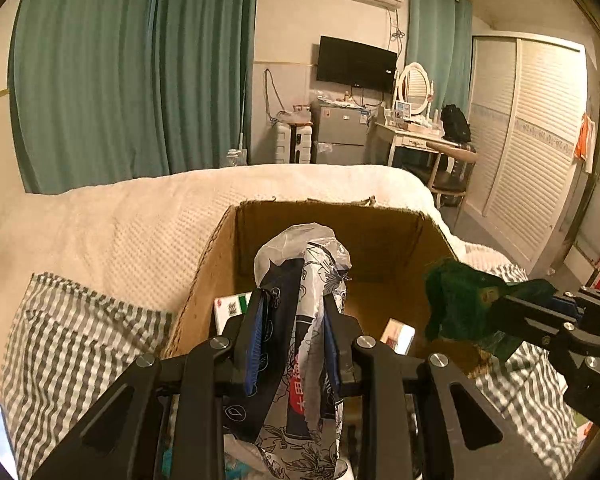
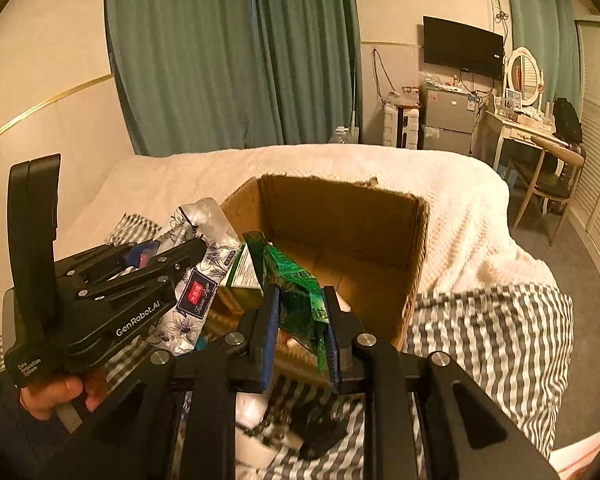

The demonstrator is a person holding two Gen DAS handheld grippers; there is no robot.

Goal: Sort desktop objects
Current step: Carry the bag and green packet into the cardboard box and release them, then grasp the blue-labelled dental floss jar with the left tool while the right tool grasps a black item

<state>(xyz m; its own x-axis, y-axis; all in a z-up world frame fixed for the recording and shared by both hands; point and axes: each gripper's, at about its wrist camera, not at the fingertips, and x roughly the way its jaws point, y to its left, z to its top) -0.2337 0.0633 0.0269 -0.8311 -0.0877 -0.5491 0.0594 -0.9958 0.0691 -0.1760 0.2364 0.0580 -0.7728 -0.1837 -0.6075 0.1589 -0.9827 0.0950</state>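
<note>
1. The left gripper (image 1: 294,312) is clamped on a floral tissue pack (image 1: 300,276), its blue pads pressing both sides, and holds it over the near edge of the open cardboard box (image 1: 332,220)
2. The right gripper (image 2: 300,312) is closed on a crumpled green wrapper (image 2: 296,280), held above the box's near right corner
3. The box sits on a bed with a white blanket (image 1: 140,216) and a grey checked sheet (image 1: 72,332)
4. Inside the box lie a white card with a green stripe (image 1: 230,308) and a small white box (image 1: 398,336)
5. A hand (image 2: 60,394) grips the left gripper's handle
</note>
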